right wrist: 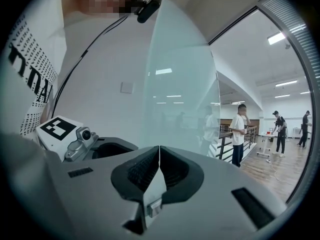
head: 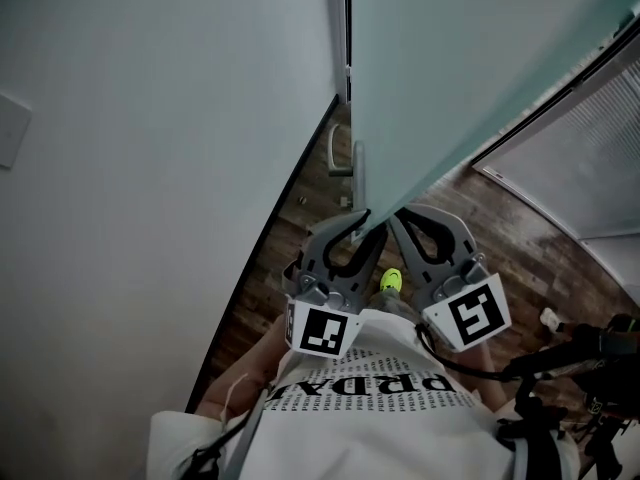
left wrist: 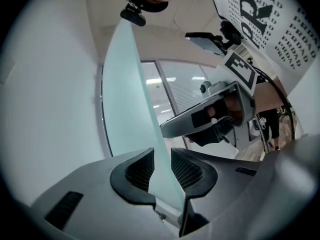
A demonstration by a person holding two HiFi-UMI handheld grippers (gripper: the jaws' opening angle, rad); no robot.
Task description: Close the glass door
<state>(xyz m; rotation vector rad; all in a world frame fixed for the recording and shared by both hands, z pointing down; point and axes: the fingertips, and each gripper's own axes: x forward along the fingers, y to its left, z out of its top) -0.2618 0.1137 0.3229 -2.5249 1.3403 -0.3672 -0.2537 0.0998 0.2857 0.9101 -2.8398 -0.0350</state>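
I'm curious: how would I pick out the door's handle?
Find the frosted glass door beside the white wall. Along its edge, over the dark wooden floor, sits the handle: small, curved, silvery metal, where its neighbours are pale glass and white paint.

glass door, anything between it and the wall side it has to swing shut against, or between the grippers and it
Nothing visible does. The edge of the glass door runs between the jaws of the left gripper and the right gripper, and the gap toward the white wall shows only wood floor and the door's own handle.
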